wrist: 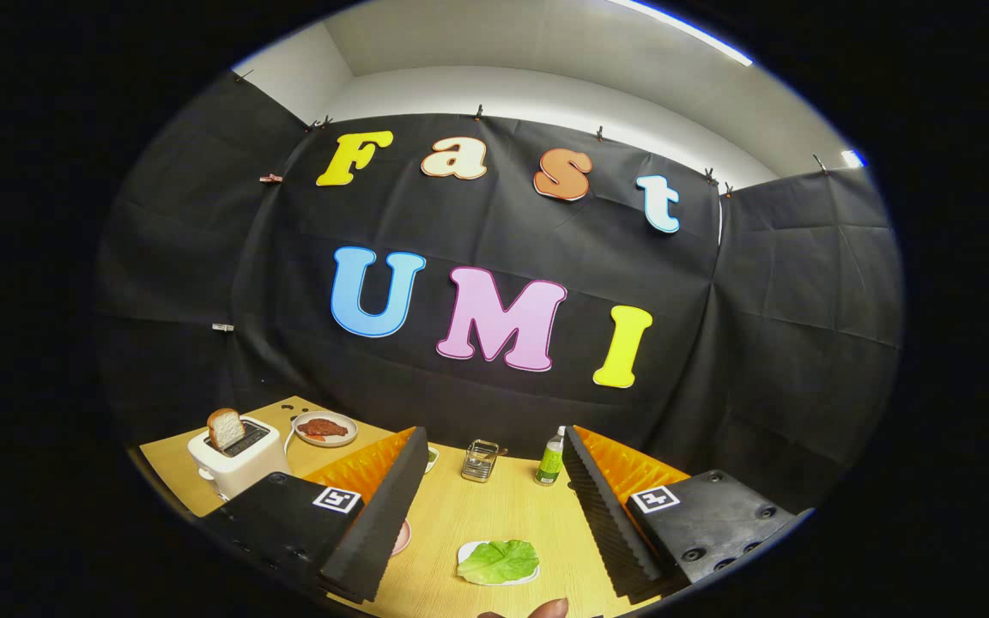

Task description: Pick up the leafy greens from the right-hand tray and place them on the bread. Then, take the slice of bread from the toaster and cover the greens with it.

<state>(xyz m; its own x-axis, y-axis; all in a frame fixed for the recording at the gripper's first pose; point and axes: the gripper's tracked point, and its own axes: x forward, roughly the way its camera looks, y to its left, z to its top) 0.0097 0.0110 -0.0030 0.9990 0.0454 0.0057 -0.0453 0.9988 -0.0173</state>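
Between the wide-spread fingers of the empty gripper [494, 506], the leafy greens [500, 561] lie near, lined up for grasping.

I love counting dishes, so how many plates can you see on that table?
3, perhaps more hidden. A plate under the lettuce leaf between the open gripper fingers; a plate of reddish food beside the toaster; a pink plate's edge behind the left finger.

A ceiling strip light [683, 30] brightens the booth evenly; fisheye curvature bends the edges, while the wooden table [494, 515] stays sharp.
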